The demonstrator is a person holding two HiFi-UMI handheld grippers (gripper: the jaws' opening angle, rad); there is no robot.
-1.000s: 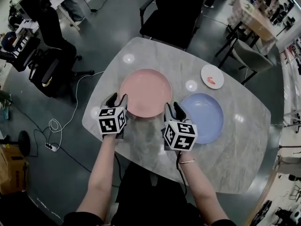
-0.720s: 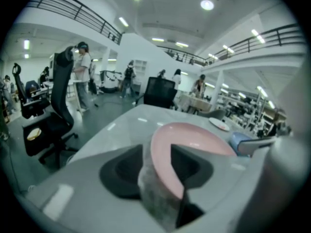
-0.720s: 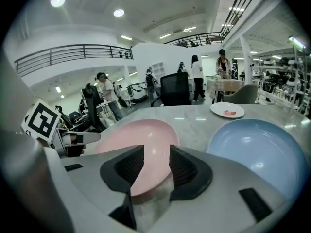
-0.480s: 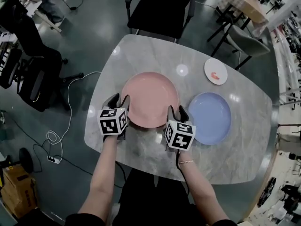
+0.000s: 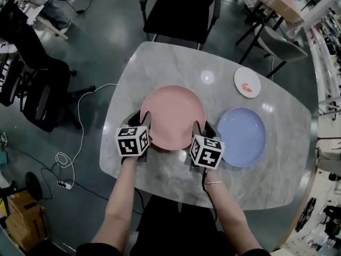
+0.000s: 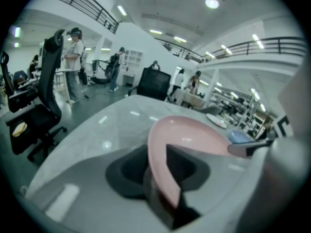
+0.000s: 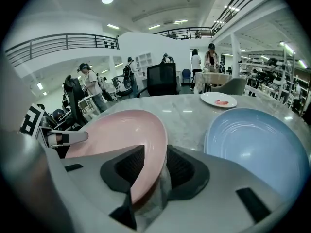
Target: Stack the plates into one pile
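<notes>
1. Grey marble-look table w/ rounded corners. 3 plates lie on it, all separate, none stacked yet.
2. Pink plate: the biggest, mid-table, twd the person's edge. Both grippers are at its near rim, one per side.
3. L gripper: at the plate's near-left rim. Its own view shows the rim running btwn the jaws, w/ the dark pads closed onto it from both sides. The jaws have just been closing, rim in btwn.
4. R gripper: at the near-right rim. Jaws stand wide apart and the rim sits in the gap, closer to the right-hand pad. They've just eased in a touch, but no real squeeze shows.
5. Both grippers point fwd and down at the table. Their marker cubes face up twd the head cam.
6. Blue plate: lies flat just beside the pink one, on its right, w/ a thin strip of table btwn them.
7. Small white plate: further back, beyond the blue plate, well apart from both grippers. There's a reddish bit on it; can't tell what.
8. Bare forearms run up from the frame bottom to the grippers. A thin bracelet is on the R wrist.
9. Black chair stands at the table's far side. White cable trails on the floor left of the table.
</notes>
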